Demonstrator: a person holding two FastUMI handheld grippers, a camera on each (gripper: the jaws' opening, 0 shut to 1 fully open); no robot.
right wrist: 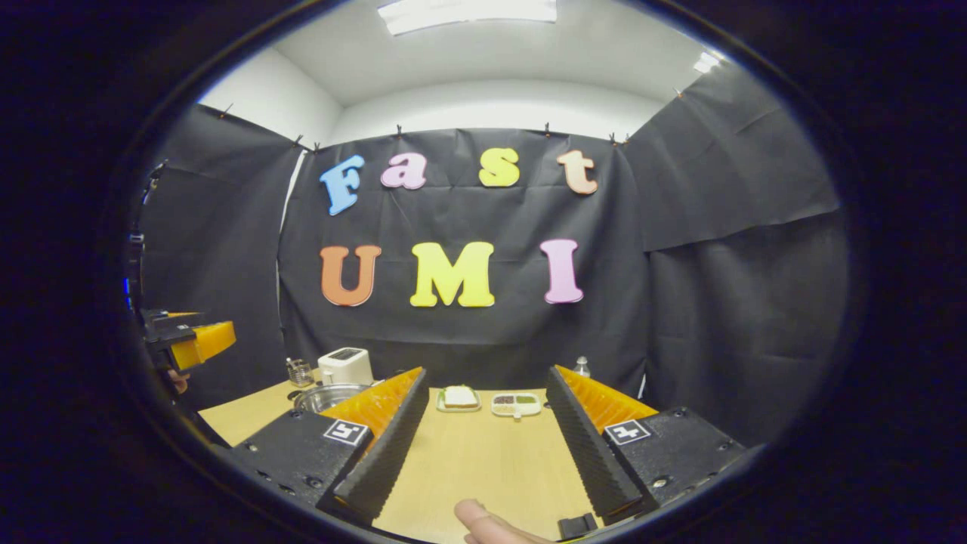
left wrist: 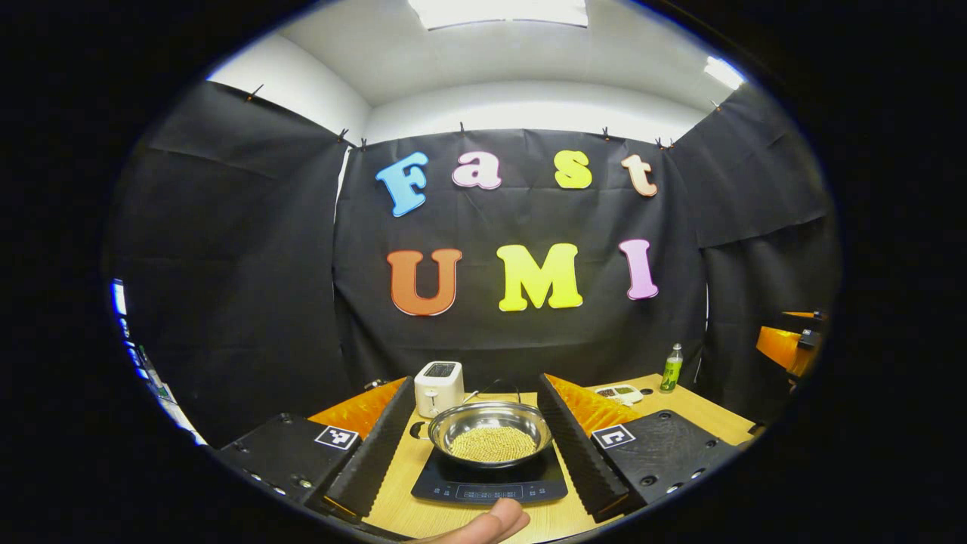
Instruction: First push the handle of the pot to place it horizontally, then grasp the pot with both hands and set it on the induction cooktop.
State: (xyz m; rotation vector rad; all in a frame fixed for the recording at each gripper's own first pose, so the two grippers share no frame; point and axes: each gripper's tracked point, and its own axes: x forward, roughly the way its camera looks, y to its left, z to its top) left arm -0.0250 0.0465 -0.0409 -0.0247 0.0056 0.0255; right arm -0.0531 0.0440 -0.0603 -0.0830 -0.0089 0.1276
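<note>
Sitting level on induction cooktop (left wrist: 489, 483), pot (left wrist: 489, 431), handle unseen.

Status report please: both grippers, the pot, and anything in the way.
Left gripper open, off the pot. Right gripper open over bare table. Pot sits on induction cooktop. Toaster just behind.

Pot (left wrist: 489, 425): shiny silver steel, filled with pale yellow-tan grains.
Induction cooktop (left wrist: 489, 479): glossy black.
Table (right wrist: 483, 461): light wood grain.
Toaster (left wrist: 438, 387): white, dark top slot.
Bottle (left wrist: 671, 369): green, pale cap.
Two small dishes (right wrist: 516, 404): white; one holds dark and green portions.
Ceiling (right wrist: 491, 60): white.
</note>
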